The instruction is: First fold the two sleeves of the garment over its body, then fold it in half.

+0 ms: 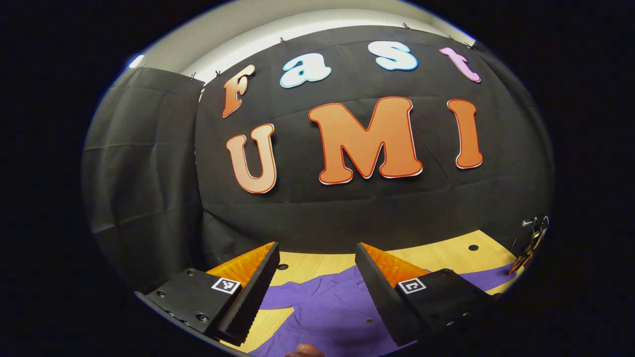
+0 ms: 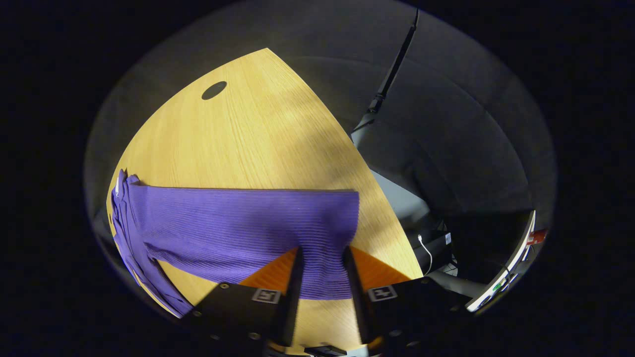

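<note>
Left gripper view: left gripper (image 1: 317, 277) held above the wooden table (image 1: 446, 253), its 2 fingers wide apart w/ nothing between them; purple garment (image 1: 327, 312) lies flat on the table below, near the edge. Right gripper view: right gripper (image 2: 321, 270) down at the sleeve (image 2: 238, 223), which stretches flat across the table (image 2: 248, 134); fingers stand narrowly apart w/ the cuff end between them, touching the fabric on both sides.

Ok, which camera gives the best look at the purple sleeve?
The right gripper view: the purple sleeve stretches flat across the wooden table, its cuff end between that gripper's jaws. The left gripper view catches mostly the garment's body, with just a strip of the sleeve far right.
</note>
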Motion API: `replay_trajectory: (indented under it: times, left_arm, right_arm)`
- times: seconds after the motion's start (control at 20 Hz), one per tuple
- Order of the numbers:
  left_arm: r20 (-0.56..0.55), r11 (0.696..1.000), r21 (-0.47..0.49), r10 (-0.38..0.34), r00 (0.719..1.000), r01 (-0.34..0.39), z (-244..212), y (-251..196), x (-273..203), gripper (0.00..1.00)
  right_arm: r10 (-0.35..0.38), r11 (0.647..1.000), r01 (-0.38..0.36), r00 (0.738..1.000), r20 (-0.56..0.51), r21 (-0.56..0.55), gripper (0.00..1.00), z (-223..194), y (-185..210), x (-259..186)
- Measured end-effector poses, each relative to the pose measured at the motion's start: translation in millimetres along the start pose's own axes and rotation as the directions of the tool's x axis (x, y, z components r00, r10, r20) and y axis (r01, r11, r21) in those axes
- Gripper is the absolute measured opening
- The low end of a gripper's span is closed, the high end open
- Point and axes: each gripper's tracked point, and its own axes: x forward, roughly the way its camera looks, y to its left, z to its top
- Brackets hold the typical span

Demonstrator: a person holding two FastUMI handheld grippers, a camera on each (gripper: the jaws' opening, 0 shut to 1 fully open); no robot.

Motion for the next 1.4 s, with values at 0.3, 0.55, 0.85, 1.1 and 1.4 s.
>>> replay_trajectory:
  times: [0.3,0.55,0.85,1.1,1.4]
  left_arm:
    - [0.03,0.999,0.033,-0.015,0.999,0.014,8,-3,-7,0.99]
    - [0.031,0.999,0.016,-0.042,0.999,0.042,7,1,-7,0.99]
    - [0.038,0.998,-0.003,-0.063,0.997,0.063,7,12,-5,0.99]
    - [0.029,0.998,-0.019,-0.061,0.998,0.062,1,23,-9,0.99]
    - [0.024,0.998,-0.027,-0.049,0.998,0.05,-3,46,-8,0.99]
  right_arm:
    - [0.025,0.998,-0.029,0.998,0.06,0.053,0.03,12,4,-11]
    - [0.012,0.999,-0.018,0.988,0.151,0.035,0.03,36,0,-51]
    - [-0.031,0.999,0.025,0.977,0.209,0.031,0.03,57,-9,-91]
    - [-0.027,1.0,0.023,0.968,0.248,0.017,0.03,73,0,-125]
    - [0.009,0.994,0.029,0.941,0.339,-0.106,0.03,82,53,-183]
